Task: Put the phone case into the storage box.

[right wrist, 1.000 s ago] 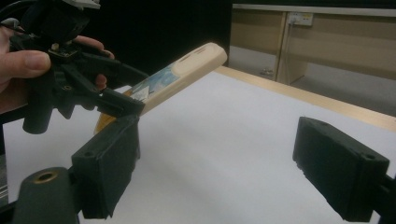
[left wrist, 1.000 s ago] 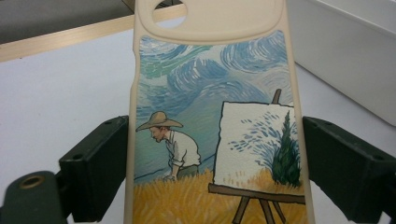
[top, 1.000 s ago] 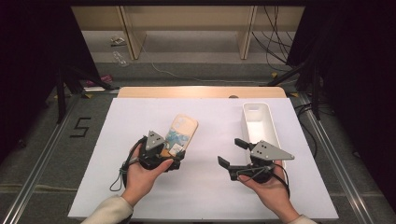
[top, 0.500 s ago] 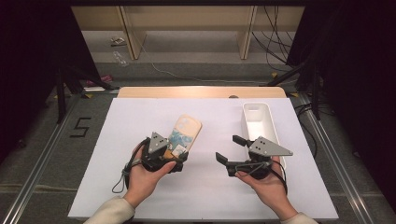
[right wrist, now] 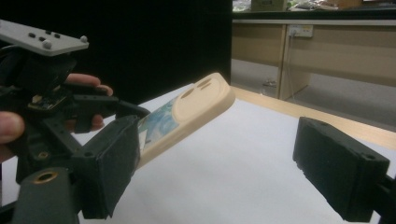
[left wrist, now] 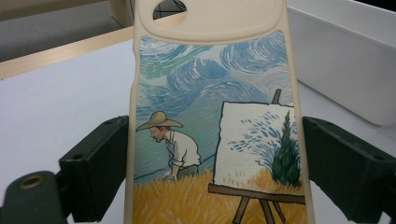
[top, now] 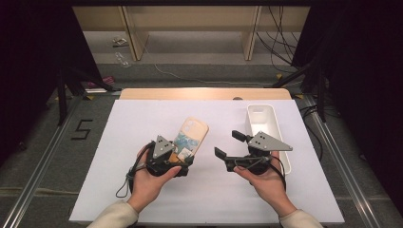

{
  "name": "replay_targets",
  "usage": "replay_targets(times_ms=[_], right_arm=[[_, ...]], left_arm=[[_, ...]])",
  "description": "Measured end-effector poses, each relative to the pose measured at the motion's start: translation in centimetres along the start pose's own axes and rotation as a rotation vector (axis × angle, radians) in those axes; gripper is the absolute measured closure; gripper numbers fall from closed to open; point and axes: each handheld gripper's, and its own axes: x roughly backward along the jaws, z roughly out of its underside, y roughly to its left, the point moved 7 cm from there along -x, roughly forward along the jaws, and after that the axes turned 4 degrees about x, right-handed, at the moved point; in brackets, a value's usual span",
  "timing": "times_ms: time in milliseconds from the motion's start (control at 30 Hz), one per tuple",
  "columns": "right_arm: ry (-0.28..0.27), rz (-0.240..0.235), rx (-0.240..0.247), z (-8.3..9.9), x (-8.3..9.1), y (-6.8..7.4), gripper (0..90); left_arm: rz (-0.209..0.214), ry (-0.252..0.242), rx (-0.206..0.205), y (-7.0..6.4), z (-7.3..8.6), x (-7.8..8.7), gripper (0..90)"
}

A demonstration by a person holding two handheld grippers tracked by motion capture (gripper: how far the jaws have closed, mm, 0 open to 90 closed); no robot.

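**Left tool holds a painted phone case above the white surface**

The left tool (top: 183,159) grips a cream phone case (top: 191,136) by its lower end, its two black jaws pressed against the case's long edges. In the left gripper view the case (left wrist: 215,116) stands between the jaws, its printed back facing the camera: a figure in a straw hat bending in a yellow field beside an easel, under a swirling blue sky. The raised camera cut-out sits at the far end. In the right gripper view the phone case (right wrist: 196,112) tilts upward, its far end lifted clear of the surface (right wrist: 233,177).

The right tool (top: 229,145) hangs just right of the case with its jaws spread wide and nothing between them; it points left, toward the left tool. A hand (top: 266,178) holds it from below, and the other hand (top: 148,180) holds the left tool.

A white rectangular bin (top: 266,130) lies on the surface (top: 142,118) at the far right, just behind the right tool.
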Motion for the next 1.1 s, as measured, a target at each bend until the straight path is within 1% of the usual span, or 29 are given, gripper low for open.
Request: replay_targets(times_ms=[367,733,867,1067,1100], right_arm=[[-0.02,0.0,-0.052,-1.2,-1.9,-0.7,15.8],[-0.016,-0.008,-0.057,-1.6,-4.1,-0.9,15.8],[-0.007,-0.01,-0.068,-1.6,-4.8,-1.1,15.8],[0.019,-0.01,-0.11,-1.1,-6.0,-1.6,15.8],[0.031,-0.009,-0.119,-0.9,-6.4,-1.8,15.8]], left_arm=[[0.012,-0.007,-0.021,-1.0,0.1,-0.3,11.0],[0.029,0.005,-0.039,-2.0,0.6,-0.8,11.0],[0.032,0.007,-0.046,-2.3,0.7,-0.9,11.0],[0.036,0.01,-0.059,-2.5,0.8,-1.0,11.1],[0.036,0.009,-0.06,-2.6,0.8,-1.0,11.0]])
